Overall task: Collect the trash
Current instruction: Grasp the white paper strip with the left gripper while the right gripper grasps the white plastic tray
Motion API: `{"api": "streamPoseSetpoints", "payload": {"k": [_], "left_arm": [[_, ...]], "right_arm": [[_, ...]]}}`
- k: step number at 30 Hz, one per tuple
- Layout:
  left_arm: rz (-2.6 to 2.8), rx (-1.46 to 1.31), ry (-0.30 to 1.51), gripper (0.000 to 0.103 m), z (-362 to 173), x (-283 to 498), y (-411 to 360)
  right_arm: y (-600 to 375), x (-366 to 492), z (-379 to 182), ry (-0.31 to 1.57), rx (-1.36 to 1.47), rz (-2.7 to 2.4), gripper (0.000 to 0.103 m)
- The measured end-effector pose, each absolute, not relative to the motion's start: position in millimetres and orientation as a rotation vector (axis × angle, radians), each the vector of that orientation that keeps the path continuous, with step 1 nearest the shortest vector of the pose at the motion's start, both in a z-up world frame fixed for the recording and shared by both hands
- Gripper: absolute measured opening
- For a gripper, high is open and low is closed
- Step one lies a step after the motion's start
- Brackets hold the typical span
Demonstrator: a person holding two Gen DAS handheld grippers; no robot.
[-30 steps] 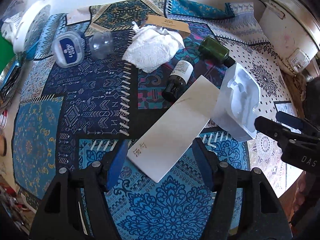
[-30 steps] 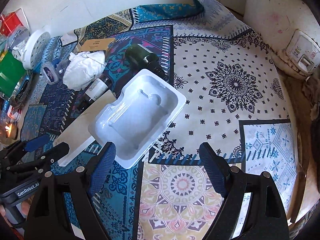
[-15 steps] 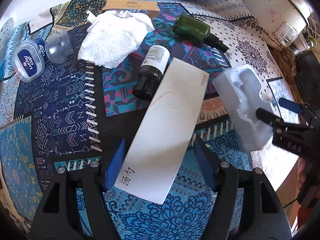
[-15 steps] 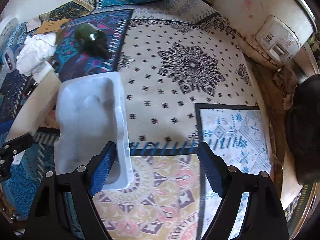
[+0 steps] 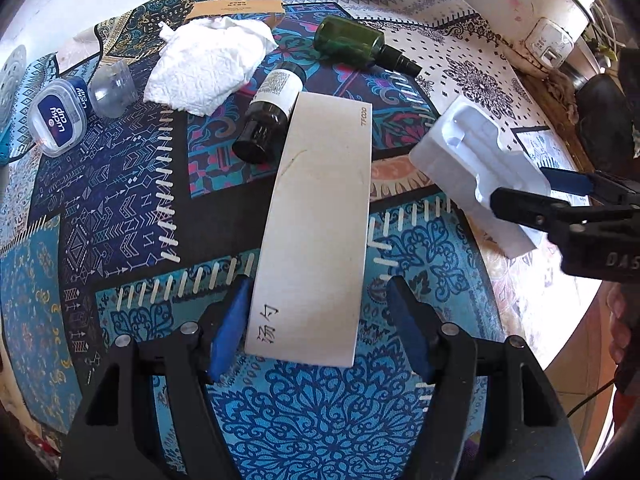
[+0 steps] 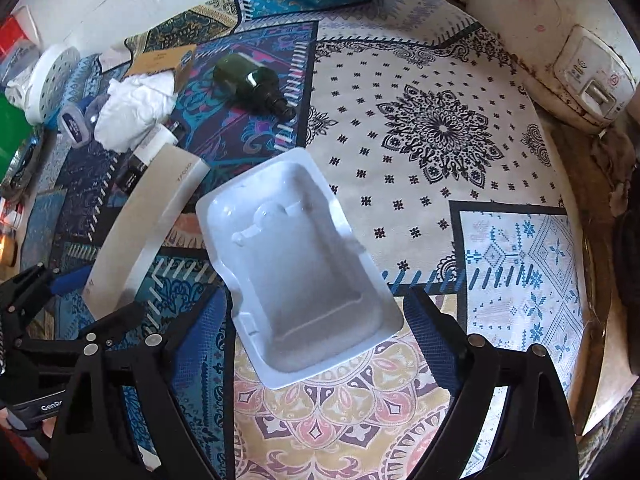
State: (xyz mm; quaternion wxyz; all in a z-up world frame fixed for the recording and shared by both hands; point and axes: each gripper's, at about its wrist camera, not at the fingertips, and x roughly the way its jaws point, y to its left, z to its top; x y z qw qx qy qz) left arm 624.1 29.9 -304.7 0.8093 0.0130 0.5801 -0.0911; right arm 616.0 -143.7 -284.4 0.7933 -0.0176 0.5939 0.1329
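While spread, right gripper (image 6: pixel 316 320) straddles plastic tray (image 6: pixel 296 264).

A table (image 5: pixel 120 208) under a patchwork cloth (image 6: pixel 440 128) carries a long white box (image 5: pixel 320 232), a dark bottle (image 5: pixel 268 120), a green bottle (image 5: pixel 352 42), crumpled tissue (image 5: pixel 204 68), a "Lucky Cup" tub (image 5: pixel 60 116), a clear cup (image 5: pixel 112 88) and, by the far edge, a brown card (image 5: pixel 236 10).

A smooth white plastic tray (image 6: pixel 304 280), a matt paper box (image 5: pixel 316 232) and crumpled tissue (image 5: pixel 208 68) lie on patterned cloth (image 5: pixel 120 208).
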Motion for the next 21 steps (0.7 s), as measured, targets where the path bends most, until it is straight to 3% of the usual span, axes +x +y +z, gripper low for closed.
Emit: {"api": "streamPoseSetpoints", "payload": {"k": [6,10,12,14,15,21], "left_arm": [[-0.168,0.023,1.231,0.067,-305.8,612.2,33.5],[-0.135,0.027,1.217,0.053,-304.9,608.0,36.4],[-0.131,0.004,1.220,0.053,-304.3,607.6,39.9],[-0.124,-0.024,1.225,0.053,-303.2,608.0,41.9],[-0.119,-0.038,1.222,0.053,-301.6,607.7,42.6],[-0.097,-0.076,1.137,0.052,-272.8,597.9,40.9]], "right_arm": [[-146.3,607.0,-295.2,1.318,-0.049,0.333,0.089],[-144.8,603.1,-295.8,1.300,-0.096,0.330,0.089],[-143.2,600.7,-296.5,1.286,-0.119,0.316,0.088],[-141.6,599.2,-296.0,1.276,-0.133,0.306,0.084],[-141.8,598.7,-294.7,1.268,-0.136,0.304,0.077],[-155.2,590.1,-278.0,1.233,-0.063,0.321,0.073]]}}
